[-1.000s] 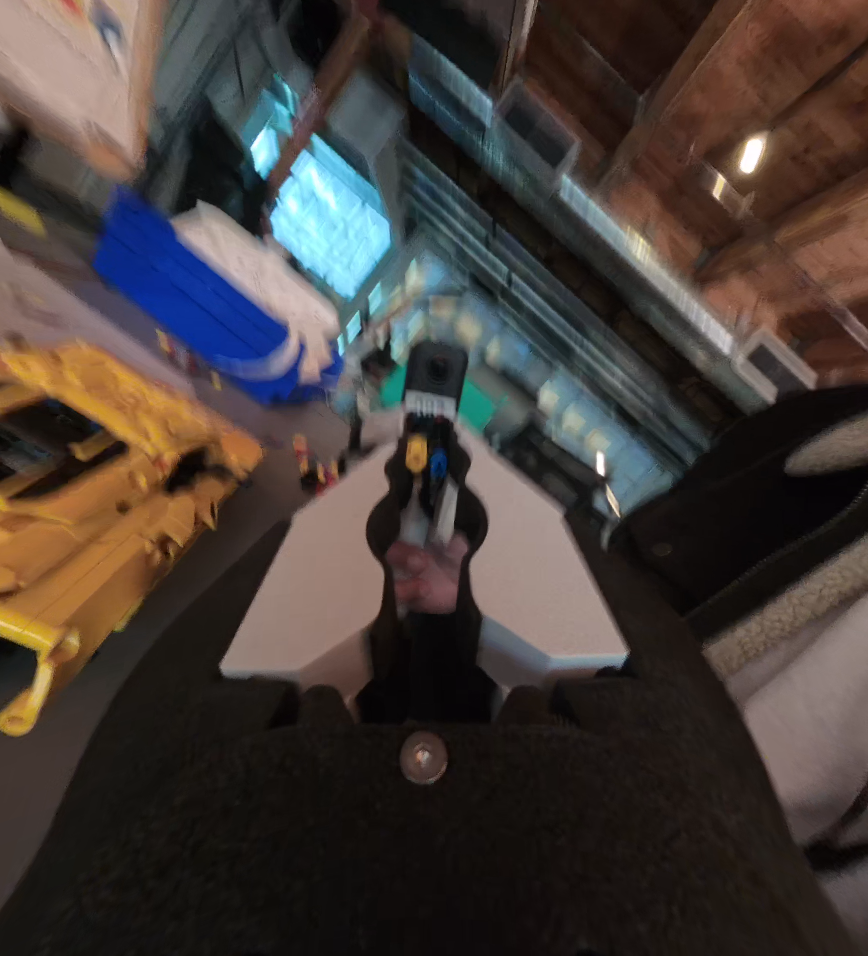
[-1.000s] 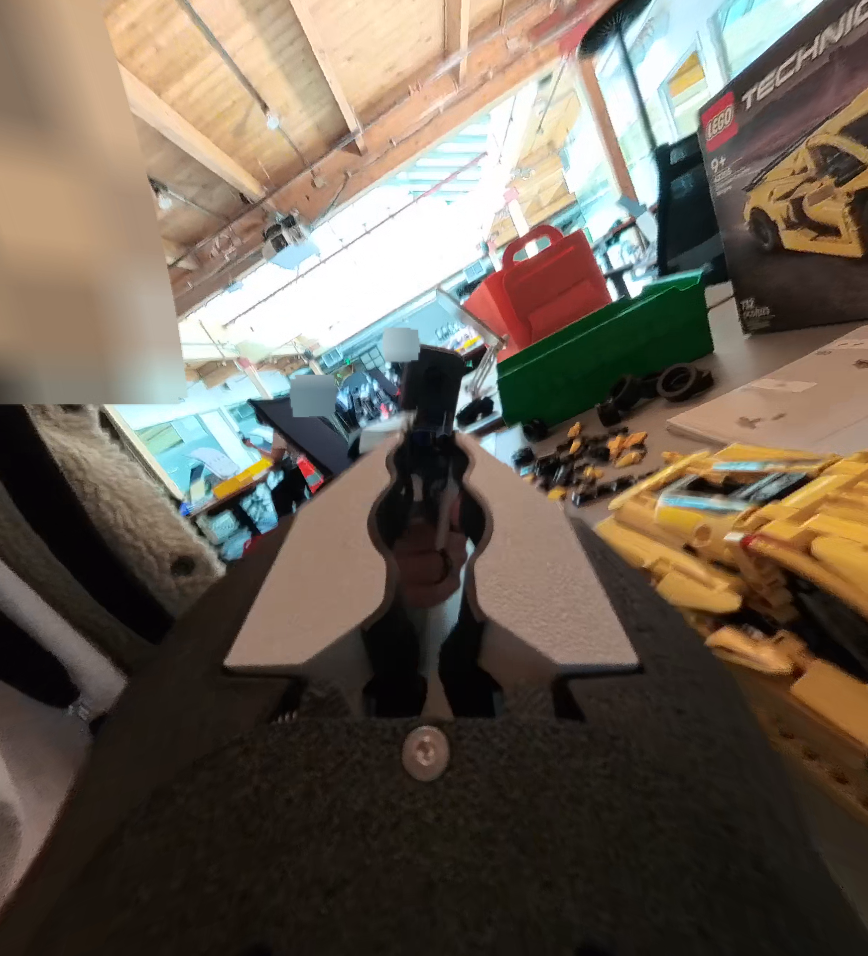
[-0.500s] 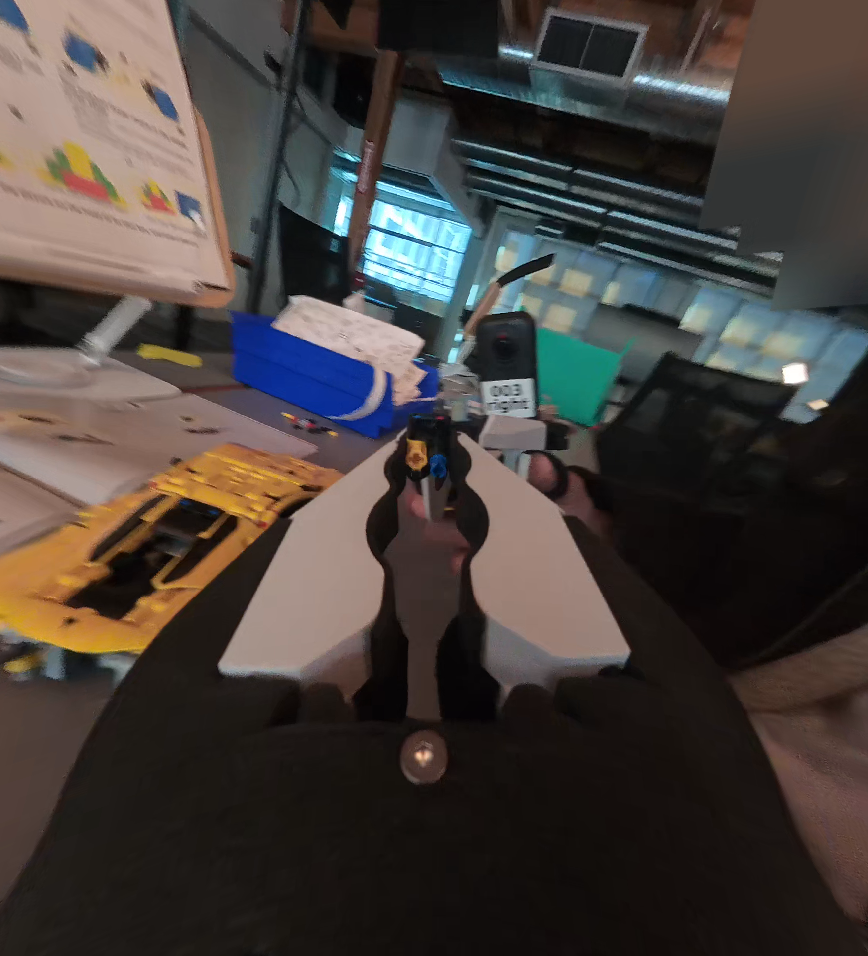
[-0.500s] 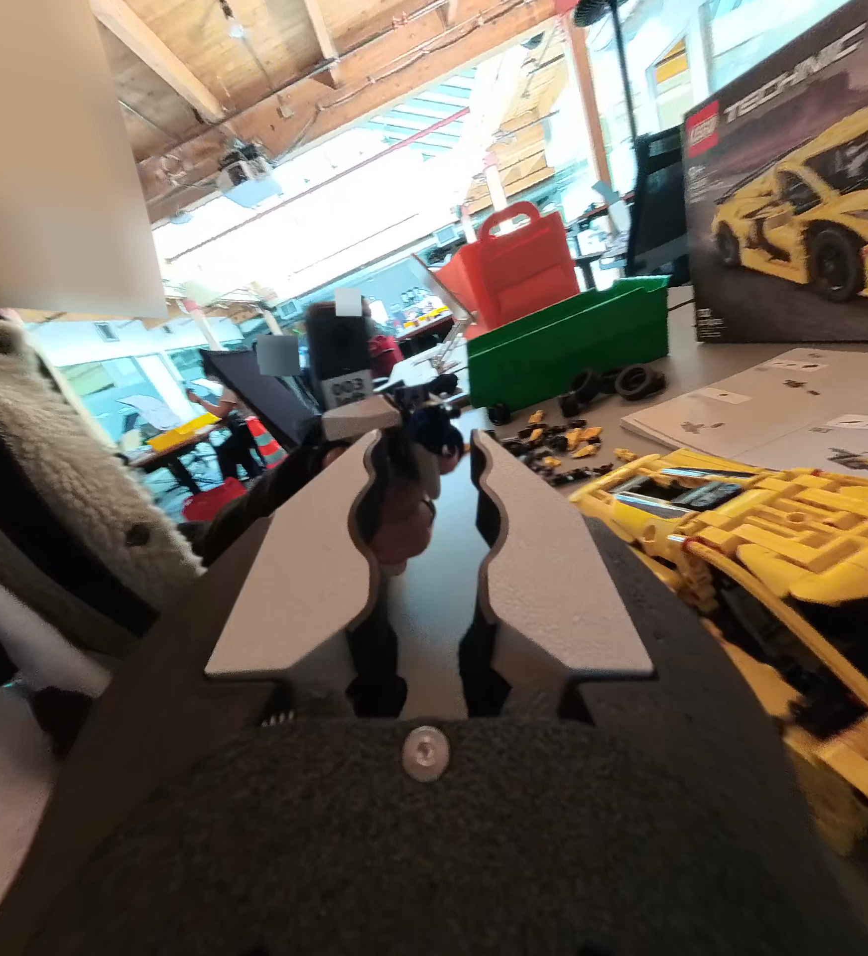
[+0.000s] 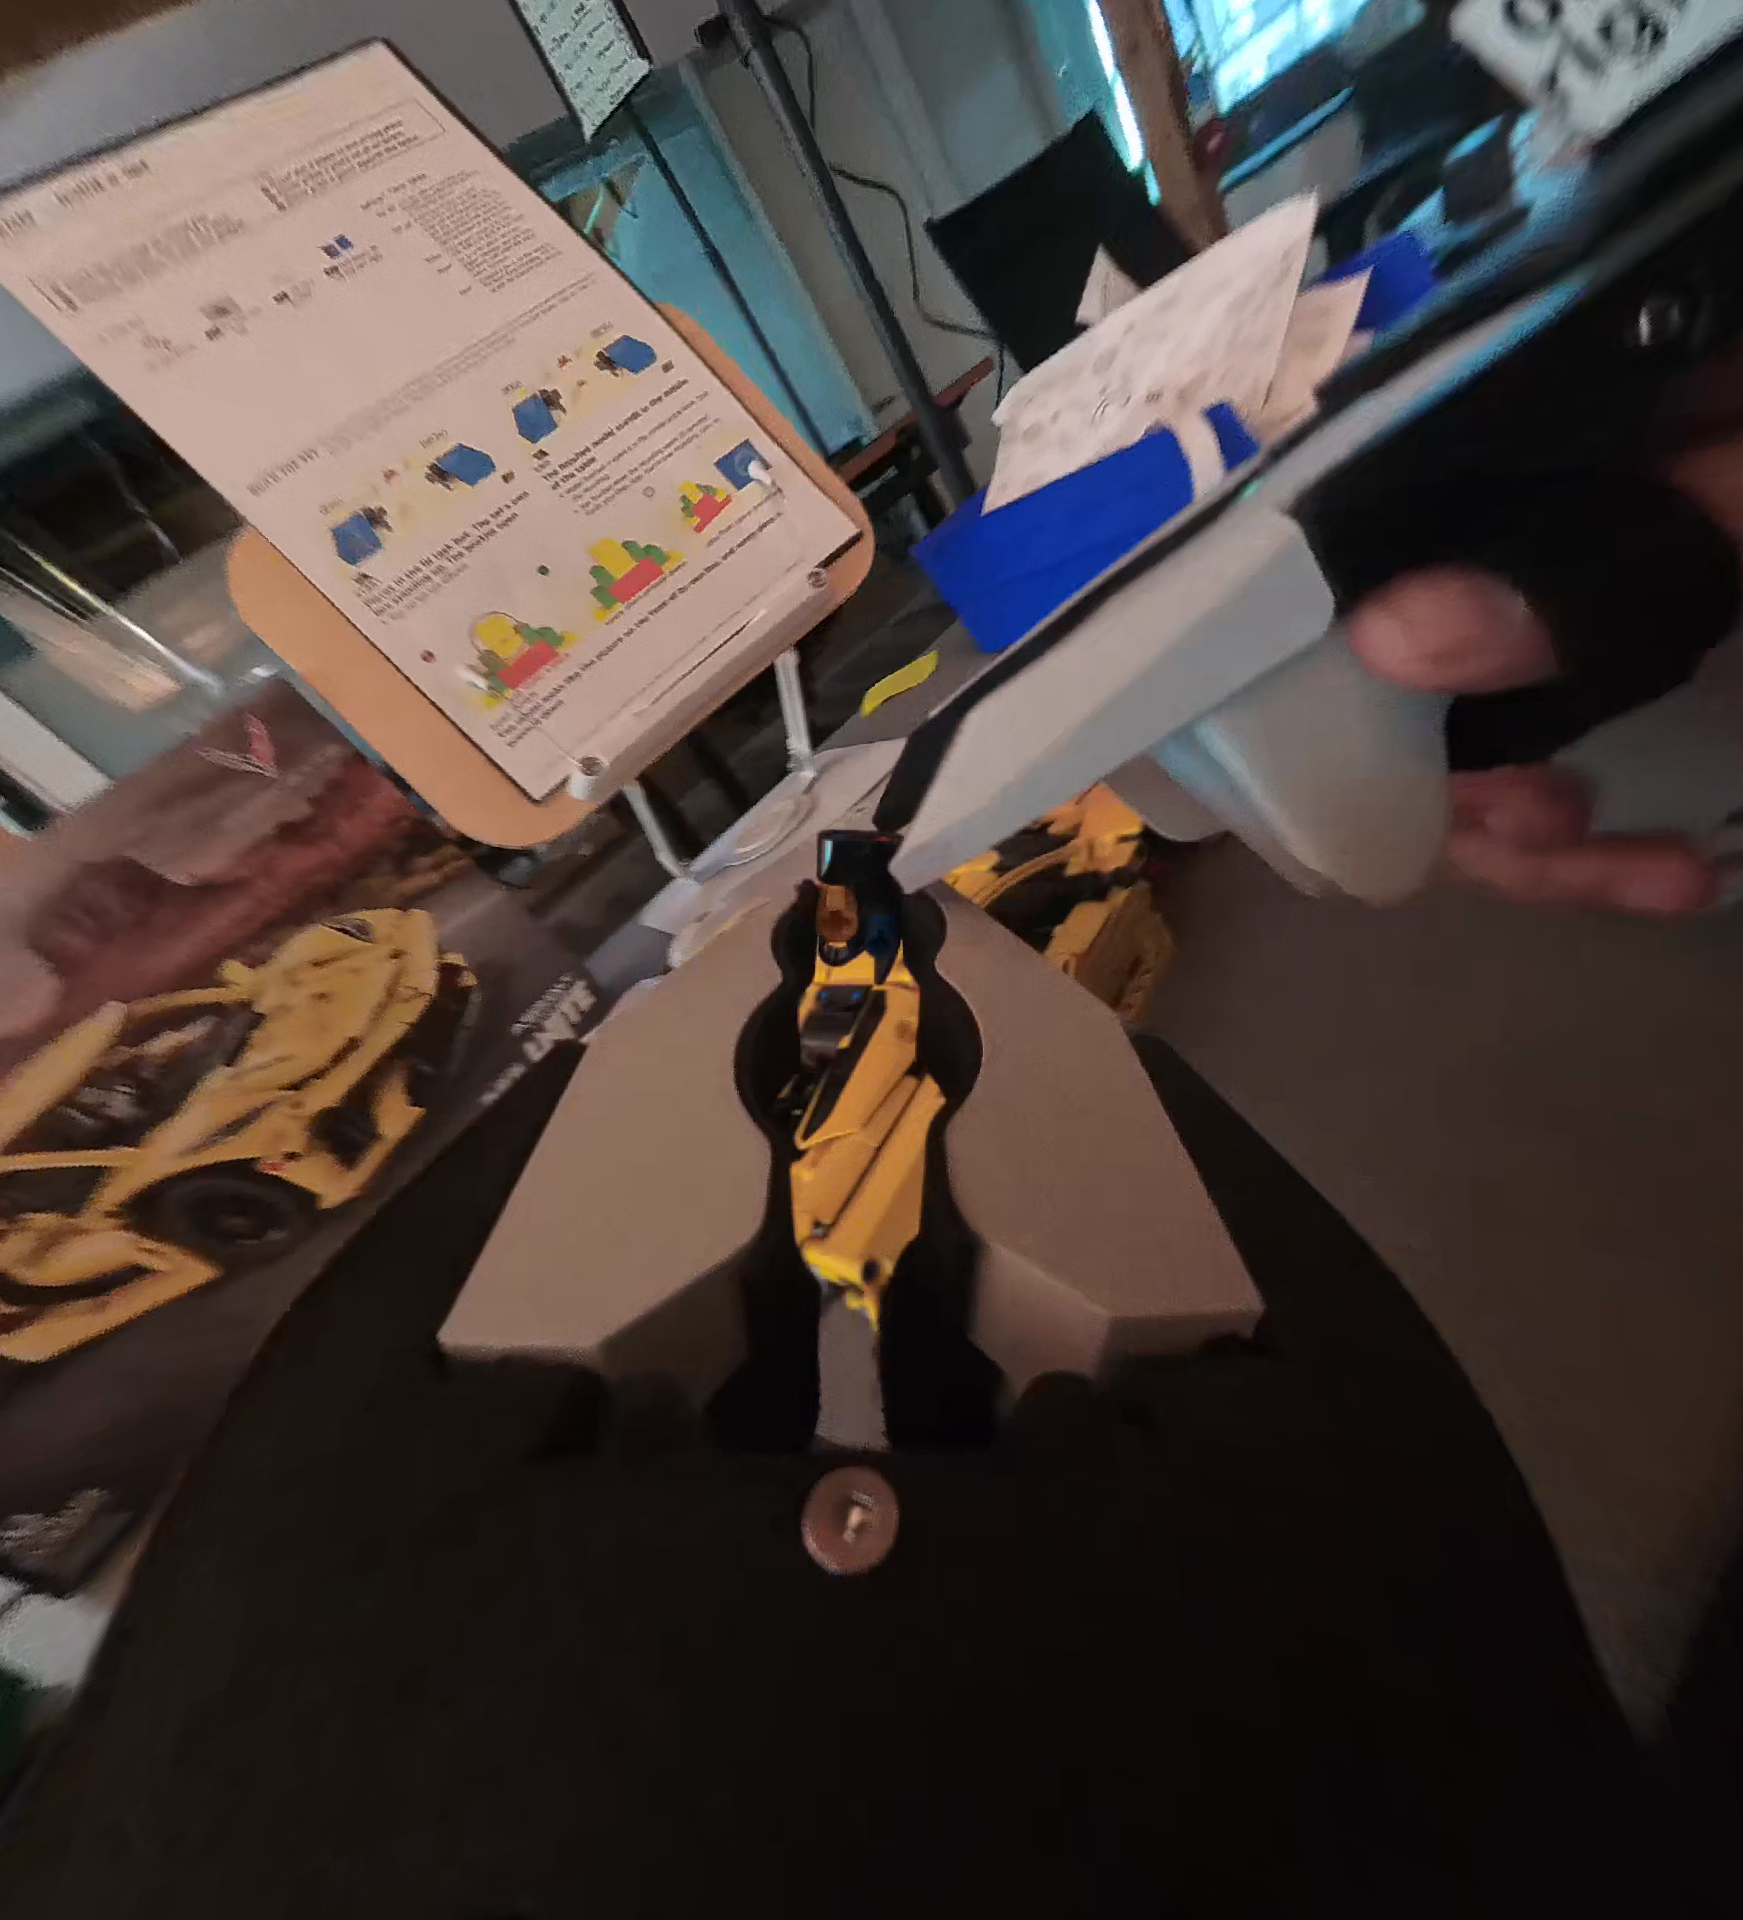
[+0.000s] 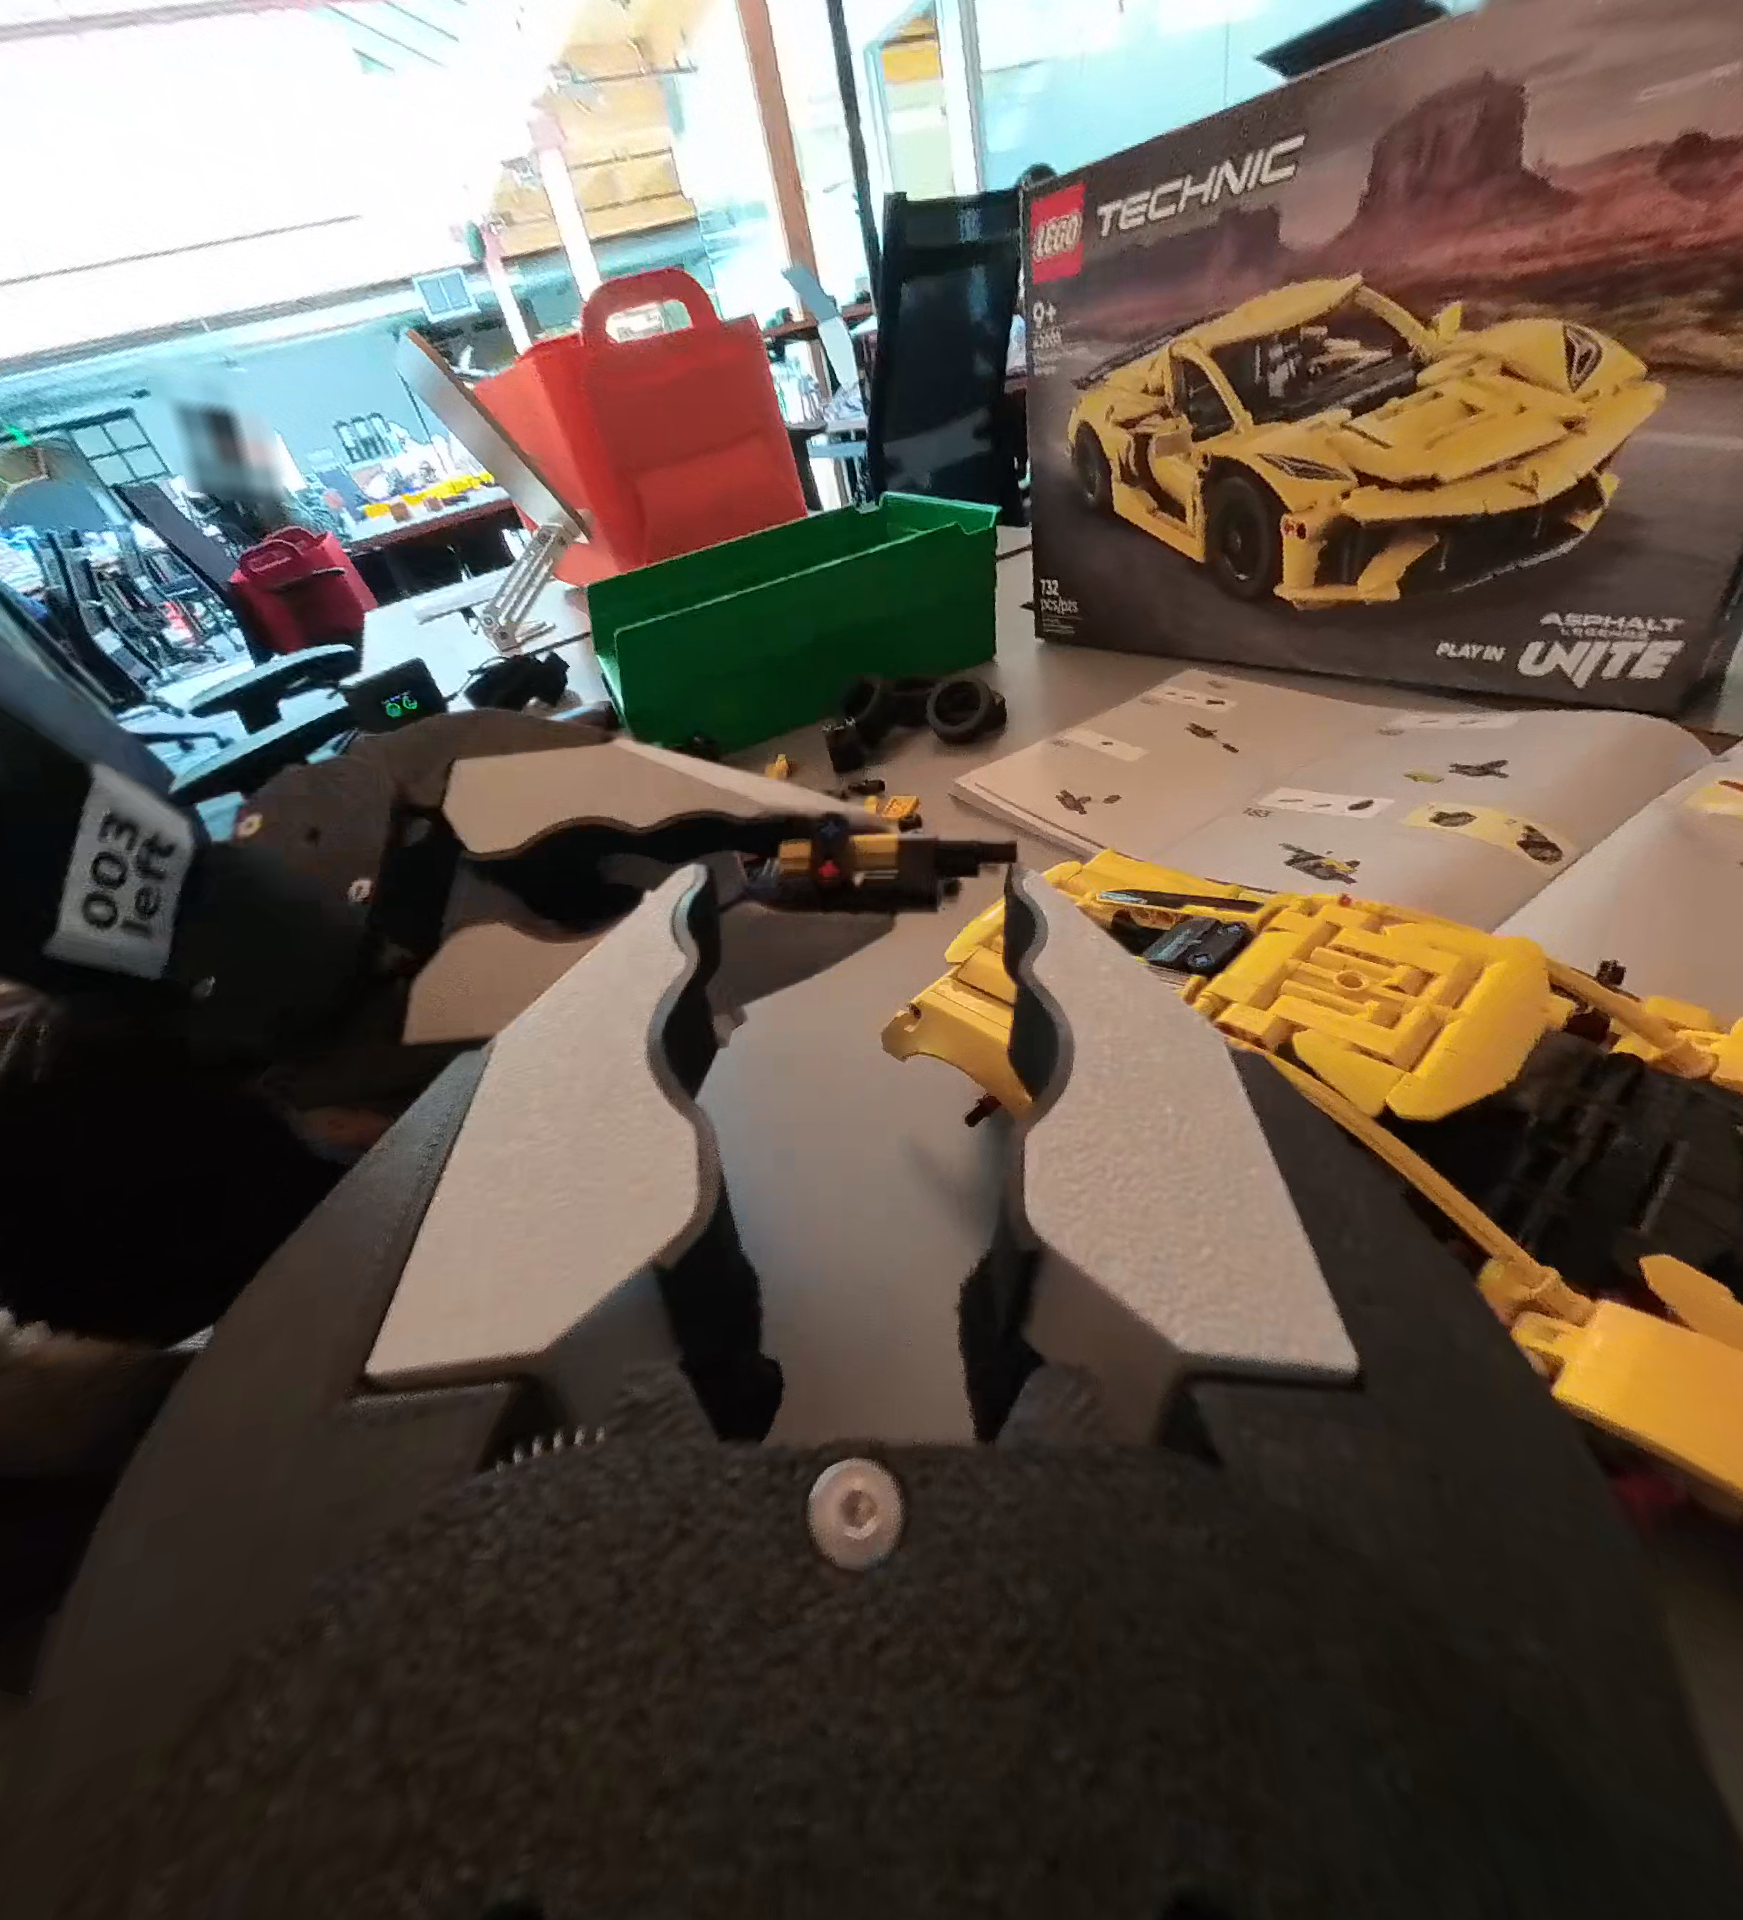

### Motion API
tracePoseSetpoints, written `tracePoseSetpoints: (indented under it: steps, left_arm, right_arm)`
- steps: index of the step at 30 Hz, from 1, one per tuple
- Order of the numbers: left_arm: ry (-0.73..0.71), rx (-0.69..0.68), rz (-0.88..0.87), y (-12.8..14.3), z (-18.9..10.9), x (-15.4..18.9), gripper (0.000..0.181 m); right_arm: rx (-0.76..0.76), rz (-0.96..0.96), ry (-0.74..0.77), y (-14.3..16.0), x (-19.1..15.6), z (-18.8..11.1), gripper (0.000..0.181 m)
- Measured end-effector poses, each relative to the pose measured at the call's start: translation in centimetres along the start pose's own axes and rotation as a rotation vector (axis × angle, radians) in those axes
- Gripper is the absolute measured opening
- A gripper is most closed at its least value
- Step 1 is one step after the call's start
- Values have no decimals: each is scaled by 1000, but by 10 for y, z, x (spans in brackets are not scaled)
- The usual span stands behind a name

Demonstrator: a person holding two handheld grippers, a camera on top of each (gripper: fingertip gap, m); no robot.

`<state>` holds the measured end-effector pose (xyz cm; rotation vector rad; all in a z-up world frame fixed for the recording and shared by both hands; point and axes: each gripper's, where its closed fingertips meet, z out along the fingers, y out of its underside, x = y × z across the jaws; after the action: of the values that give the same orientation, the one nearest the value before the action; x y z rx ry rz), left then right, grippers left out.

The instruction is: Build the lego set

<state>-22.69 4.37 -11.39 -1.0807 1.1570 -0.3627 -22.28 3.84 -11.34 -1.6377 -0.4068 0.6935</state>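
Observation:
My left gripper is shut on a small yellow, black and blue lego sub-assembly. The right wrist view shows that gripper coming in from the left, with the sub-assembly sticking out of its tip, a black pin pointing right. My right gripper is open and empty, just below and in front of that piece. The half-built yellow car lies on the table to the right. It also shows through my left fingers' gap. My right gripper crosses the left wrist view's upper right.
The set's box stands at the back right, with the open manual in front of it. A green bin, a red bag, black tyres and loose parts sit at the back. An instruction board and a blue bin are also there. Only a small space, under 4 cm, lies between the two pairs of fingers.
Both grippers have swung down from pointing at the ceiling to facing the table and car. My right jaws have opened wide. My left gripper still holds the small sub-assembly.

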Motion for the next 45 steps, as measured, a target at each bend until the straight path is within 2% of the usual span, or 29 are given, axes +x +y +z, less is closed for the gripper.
tracePoseSetpoints:
  steps: [5, 10, 13, 15, 16, 21, 37, 45]
  left_arm:
    - [-45, -18, 147, -1, 0, 2, 15]
    - [-72, -26, 235, -2, 0, 3, 15]
    - [-70, -24, 235, -3, -1, 4, 15]
    - [-69, -17, 227, -4, -1, 4, 15]
    - [-71, -13, 225, -4, -1, 3, 15]
    - [-71, -17, 224, -4, 0, 5, 15]
    - [-72, -30, 196, -4, 4, 9, 15]
    - [-84, -59, 192, -2, 9, 12, 15]
  right_arm:
    - [-32, 31, 12, -2, 5, 3, 51]
    - [-108, -55, 13, 3, 5, 7, 48]
    - [-120, -93, 7, 2, 6, 7, 47]
    - [-119, -131, 3, 0, 7, 8, 52]
    - [-127, -119, -24, 1, 4, 8, 47]
    - [-143, -109, -56, 2, 4, 9, 47]
    - [-164, -96, -58, 5, 1, 9, 38]
    - [-179, -98, -5, 7, 3, 8, 38]
